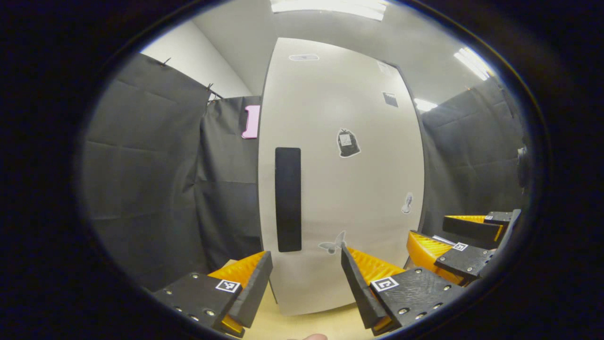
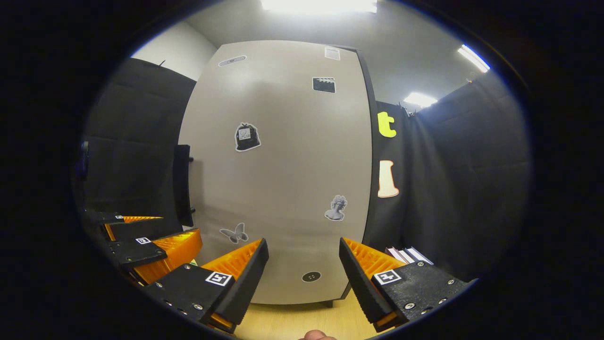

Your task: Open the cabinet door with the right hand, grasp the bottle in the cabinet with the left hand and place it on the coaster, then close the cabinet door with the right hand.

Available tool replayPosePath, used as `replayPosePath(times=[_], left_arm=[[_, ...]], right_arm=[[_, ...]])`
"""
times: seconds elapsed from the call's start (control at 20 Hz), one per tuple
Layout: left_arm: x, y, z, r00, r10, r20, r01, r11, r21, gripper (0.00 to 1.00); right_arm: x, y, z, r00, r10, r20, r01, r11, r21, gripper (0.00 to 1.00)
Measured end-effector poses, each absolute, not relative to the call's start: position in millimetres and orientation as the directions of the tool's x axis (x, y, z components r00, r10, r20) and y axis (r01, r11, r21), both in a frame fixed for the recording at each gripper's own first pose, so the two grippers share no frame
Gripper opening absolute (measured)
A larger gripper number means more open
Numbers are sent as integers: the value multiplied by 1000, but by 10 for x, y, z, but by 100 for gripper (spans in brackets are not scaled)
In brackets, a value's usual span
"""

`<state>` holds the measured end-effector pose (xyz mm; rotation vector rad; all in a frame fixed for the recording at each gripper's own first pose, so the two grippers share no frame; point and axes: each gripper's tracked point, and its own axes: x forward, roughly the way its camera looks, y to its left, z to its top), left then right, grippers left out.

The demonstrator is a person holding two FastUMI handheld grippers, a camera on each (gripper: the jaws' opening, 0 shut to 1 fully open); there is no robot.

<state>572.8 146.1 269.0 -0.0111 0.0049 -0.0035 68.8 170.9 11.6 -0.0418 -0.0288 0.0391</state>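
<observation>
Cabinet door (image 2: 278, 170) shut ahead of both open, empty grippers; right gripper (image 2: 302, 271) may miss the handle (image 2: 182, 185) far to its left.

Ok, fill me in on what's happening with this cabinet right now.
A person holds two grippers in front of a closed white cabinet door on a wooden table. The left gripper and the right gripper are both open and hold nothing. The black handle is untouched, so opening the door has not begun.
</observation>
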Motion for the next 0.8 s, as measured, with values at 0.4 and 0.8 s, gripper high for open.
replayPosePath(times=[0.4, 0.8], left_arm=[[5629, 1337, 2792, 999, -3, 40, 1, 999, 34, 84], [5578, 1325, 2800, 999, 8, 49, -9, 999, 32, 84]], right_arm=[[648, 1660, 31, 999, 52, 15, -52, 999, 1, 93], [678, 1617, 55, 998, 50, 27, -50, 999, 14, 94]])
